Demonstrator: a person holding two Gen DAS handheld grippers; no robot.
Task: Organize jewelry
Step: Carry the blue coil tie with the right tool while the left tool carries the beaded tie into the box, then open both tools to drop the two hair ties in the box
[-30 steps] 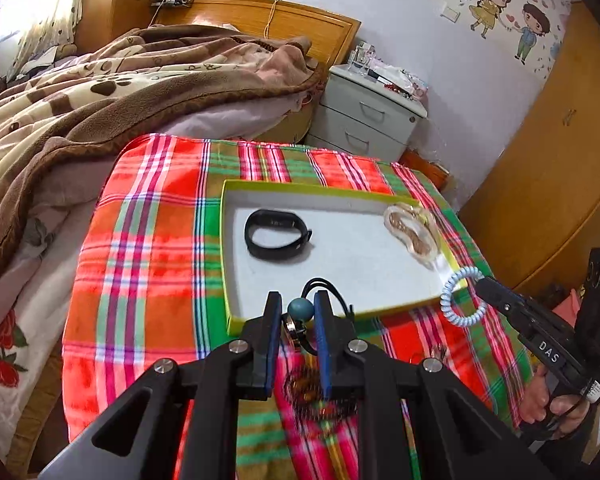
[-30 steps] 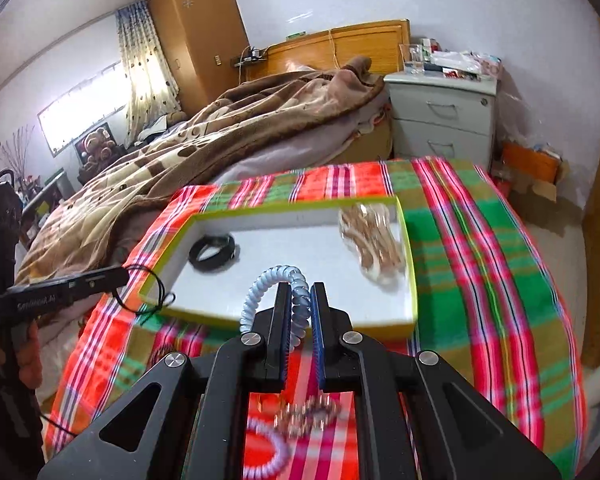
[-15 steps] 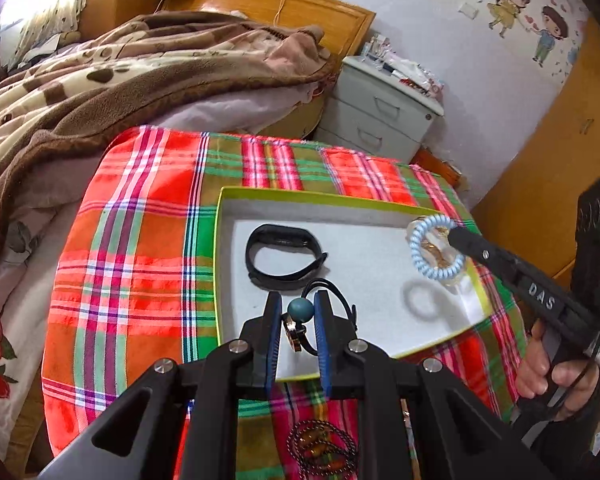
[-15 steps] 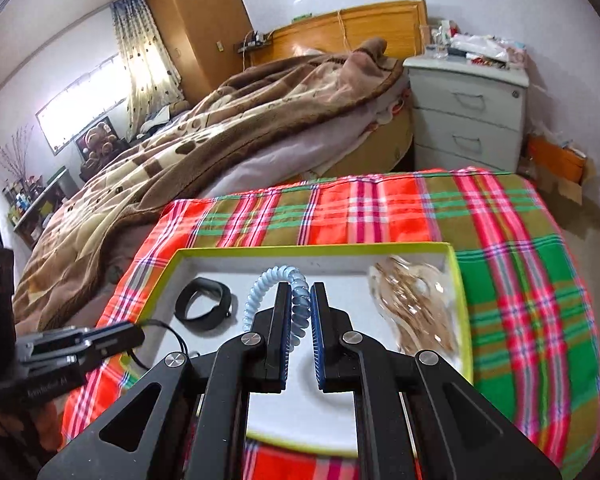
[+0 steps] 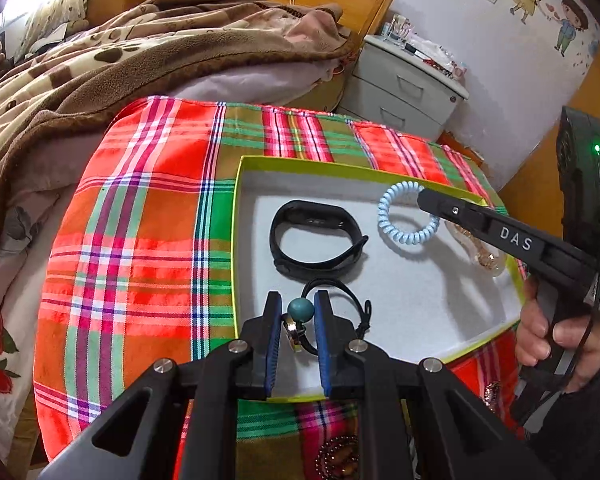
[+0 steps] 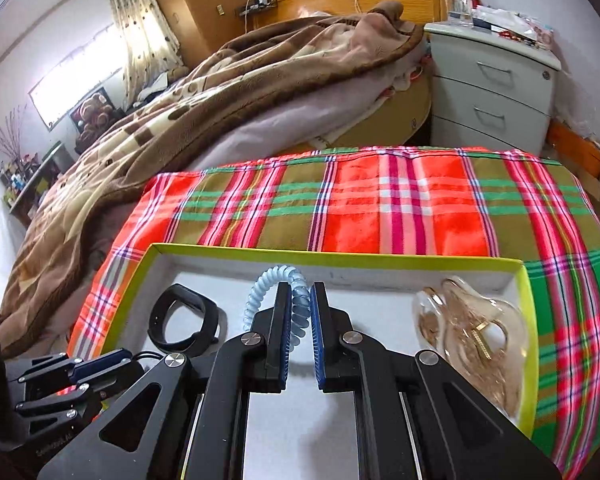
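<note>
Your white tray [image 5: 256, 216] sits on the plaid cloth [image 5: 140, 216], the black band [image 5: 316, 240] lying at its 10 o'clock and the gold jewelry [image 6: 472, 336] at 3. Your right gripper [image 6: 300, 320] clenches the springy, light blue coil bracelet [image 6: 272, 280] above the middle; your left gripper [image 5: 296, 320] pinches the teal-bead cord bracelet [image 5: 301, 309], limp and snag-prone, over the 7 o'clock corner, so set both down between them.

"DAS" on right tool [image 5: 422, 200]
</note>
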